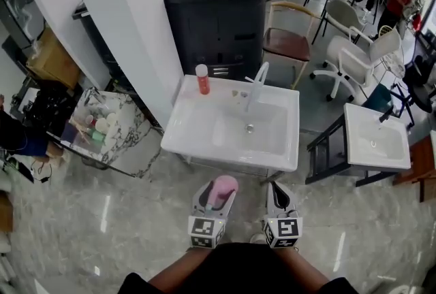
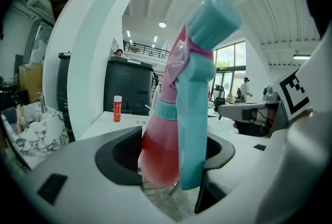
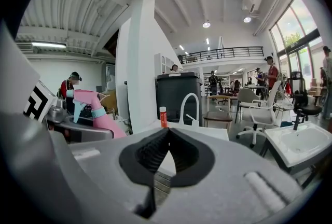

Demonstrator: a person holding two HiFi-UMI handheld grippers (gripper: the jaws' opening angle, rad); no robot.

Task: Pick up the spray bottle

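Note:
The spray bottle is pink with a teal trigger and collar. It stands upright between the jaws of my left gripper, which is shut on its lower body. In the left gripper view the spray bottle fills the middle, its teal head tilted up to the right, with the left gripper pressing on both sides of it. My right gripper hangs beside it on the right, shut with nothing in it. The right gripper shows its ribbed pads meeting, and the spray bottle appears at the left of that view.
A white sink with a white faucet stands just ahead, with a small red bottle on its back rim. Behind it is a dark grey bin, and a white column rises at left. A second sink and chairs stand at right.

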